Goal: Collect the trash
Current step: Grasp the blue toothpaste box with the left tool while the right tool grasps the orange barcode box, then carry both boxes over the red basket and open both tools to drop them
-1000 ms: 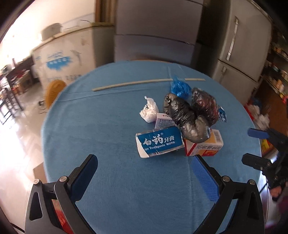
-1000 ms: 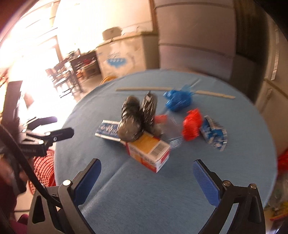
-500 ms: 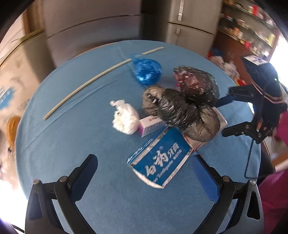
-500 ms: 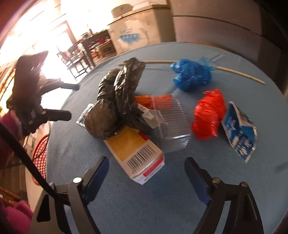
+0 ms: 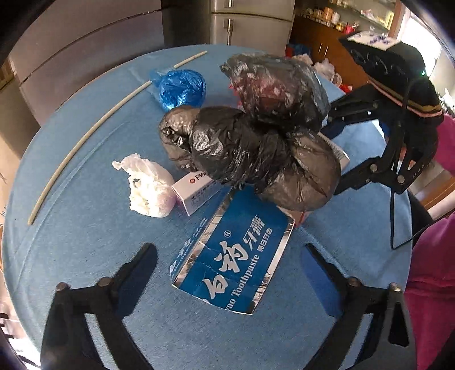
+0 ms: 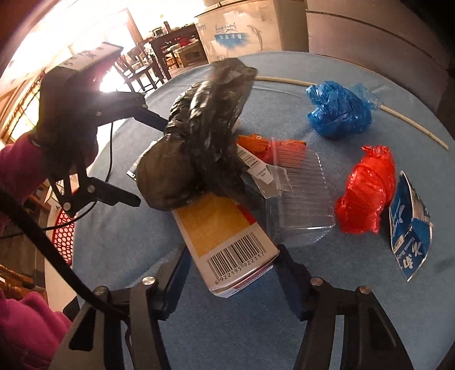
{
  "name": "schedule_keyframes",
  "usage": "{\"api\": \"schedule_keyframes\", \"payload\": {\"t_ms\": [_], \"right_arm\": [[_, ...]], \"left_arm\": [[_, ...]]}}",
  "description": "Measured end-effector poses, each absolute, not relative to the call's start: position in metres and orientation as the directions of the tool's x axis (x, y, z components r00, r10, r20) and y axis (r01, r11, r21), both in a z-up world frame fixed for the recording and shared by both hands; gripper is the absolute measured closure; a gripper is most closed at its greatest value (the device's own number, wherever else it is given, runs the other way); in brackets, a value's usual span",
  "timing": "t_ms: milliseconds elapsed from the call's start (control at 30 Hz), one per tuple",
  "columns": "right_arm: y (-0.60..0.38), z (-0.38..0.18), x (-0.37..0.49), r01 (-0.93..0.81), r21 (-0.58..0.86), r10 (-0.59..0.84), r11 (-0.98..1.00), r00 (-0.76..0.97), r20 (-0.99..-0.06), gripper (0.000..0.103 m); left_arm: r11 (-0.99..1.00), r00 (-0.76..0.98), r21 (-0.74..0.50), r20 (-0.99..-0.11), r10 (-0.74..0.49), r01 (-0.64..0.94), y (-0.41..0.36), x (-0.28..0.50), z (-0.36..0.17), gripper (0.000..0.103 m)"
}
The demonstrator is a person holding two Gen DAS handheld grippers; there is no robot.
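A pile of trash lies on a round blue table (image 5: 85,242). Black plastic bags (image 5: 256,136) rest on a yellow carton (image 6: 224,236). My left gripper (image 5: 230,264) is open, its jaws either side of a flattened blue toothpaste box (image 5: 230,256). A white wad (image 5: 148,187), a small white box (image 5: 196,190) and a blue bag (image 5: 179,88) lie beyond. My right gripper (image 6: 233,270) is open, its jaws straddling the carton's barcode end without closing on it. A clear plastic tray (image 6: 298,196), a red bag (image 6: 366,187) and a blue wrapper (image 6: 409,227) lie to its right.
A long pale stick (image 5: 93,128) lies across the far side of the table. A red basket (image 6: 64,239) stands on the floor beside the table. Grey cabinets (image 5: 250,22) and a white freezer (image 6: 241,31) stand behind.
Both grippers have moved in closer to the pile. The left one now frames the toothpaste box and the right one now straddles the carton's end.
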State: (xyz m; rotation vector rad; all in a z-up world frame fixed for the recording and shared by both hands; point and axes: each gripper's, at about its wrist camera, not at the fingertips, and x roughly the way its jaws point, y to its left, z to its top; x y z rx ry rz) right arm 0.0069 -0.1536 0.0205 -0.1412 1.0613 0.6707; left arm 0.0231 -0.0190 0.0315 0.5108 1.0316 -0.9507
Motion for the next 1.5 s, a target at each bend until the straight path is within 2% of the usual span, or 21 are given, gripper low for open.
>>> {"api": "schedule_keyframes", "payload": {"t_ms": [67,233,433,700,1033,1233,1500], "right_arm": [[-0.155,0.021,0.003,-0.565,0.225,0.454,0.794,0.305,-0.837,0.043],[-0.159,0.021,-0.018,-0.548,0.256,0.473,0.797,0.301,-0.828,0.044],[-0.168,0.018,-0.046,-0.515,0.296,0.495,0.805,0.306,-0.813,0.044],[-0.178,0.019,-0.083,-0.471,0.333,0.52,0.817,0.349,-0.78,0.044],[-0.196,0.024,-0.114,-0.432,0.382,0.556,0.817,0.415,-0.72,0.044],[-0.176,0.031,-0.113,-0.478,0.389,0.59,0.788,0.404,-0.699,0.044],[-0.098,0.044,-0.108,-0.617,0.373,0.651,0.694,0.314,-0.691,0.044]], "left_arm": [[0.523,0.181,-0.073,-0.89,-0.418,0.849,-0.015,0.022,0.032,0.026],[0.539,0.205,-0.068,-0.879,-0.43,0.84,-0.016,0.008,0.038,0.035],[0.592,0.258,-0.007,-0.896,-0.361,0.806,-0.023,-0.019,0.035,0.035],[0.753,0.302,-0.032,-0.904,-0.302,0.657,-0.022,-0.049,0.038,0.036],[0.912,0.337,-0.19,-0.886,-0.318,0.363,0.014,-0.084,0.05,0.038],[0.948,0.434,-0.225,-0.848,-0.305,0.226,0.05,-0.131,0.076,0.038],[0.986,0.516,-0.164,-0.845,-0.139,-0.004,0.127,-0.196,0.101,0.038]]}}
